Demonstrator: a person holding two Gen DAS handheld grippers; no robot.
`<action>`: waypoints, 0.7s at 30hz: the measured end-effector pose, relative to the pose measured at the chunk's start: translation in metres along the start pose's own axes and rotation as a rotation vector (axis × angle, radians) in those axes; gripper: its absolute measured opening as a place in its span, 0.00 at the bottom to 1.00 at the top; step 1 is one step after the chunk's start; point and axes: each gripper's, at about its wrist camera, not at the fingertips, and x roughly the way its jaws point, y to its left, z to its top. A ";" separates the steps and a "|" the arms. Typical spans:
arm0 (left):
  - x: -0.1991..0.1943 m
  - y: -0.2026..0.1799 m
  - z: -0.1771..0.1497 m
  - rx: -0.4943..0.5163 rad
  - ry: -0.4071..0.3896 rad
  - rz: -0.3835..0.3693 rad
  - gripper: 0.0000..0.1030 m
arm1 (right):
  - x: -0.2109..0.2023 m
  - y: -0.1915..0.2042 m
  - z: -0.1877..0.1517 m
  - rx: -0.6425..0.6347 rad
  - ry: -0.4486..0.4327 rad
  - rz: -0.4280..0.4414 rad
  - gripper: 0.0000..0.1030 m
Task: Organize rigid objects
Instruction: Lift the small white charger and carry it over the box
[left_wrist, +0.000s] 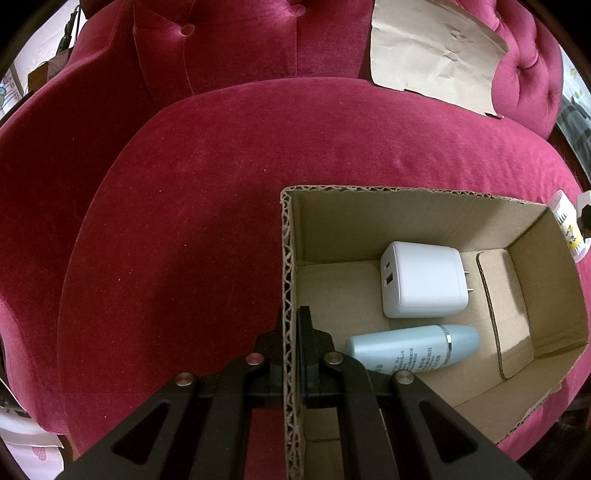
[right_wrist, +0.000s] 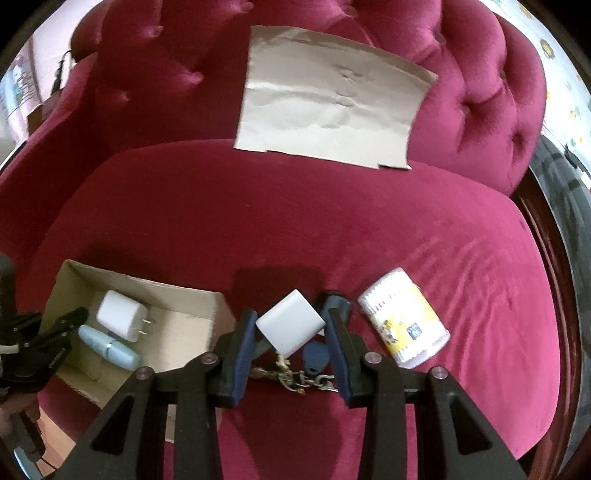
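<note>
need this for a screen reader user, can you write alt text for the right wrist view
The right gripper holds a small white cube between its jaws above a red velvet seat. A keyring with a blue fob lies beneath, a cotton swab tub to the right, a cardboard box to the left.

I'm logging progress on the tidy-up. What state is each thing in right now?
cardboard box: open, left wall clamped.
white charger: lying in box.
blue bottle: lying in box.
left gripper: shut on box wall.
right gripper: shut on small white block, tilted, lifted.
cotton swab tub: on its side, outside box.
keys: on cushion.
</note>
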 end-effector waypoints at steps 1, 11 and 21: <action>0.000 0.000 0.001 -0.001 0.000 0.000 0.03 | -0.001 0.003 0.001 -0.007 -0.004 0.004 0.39; 0.000 0.000 0.001 0.000 0.001 0.000 0.03 | -0.008 0.048 0.003 -0.085 -0.031 0.096 0.39; -0.001 0.000 0.001 0.004 0.001 -0.001 0.03 | -0.011 0.094 0.010 -0.157 -0.039 0.187 0.39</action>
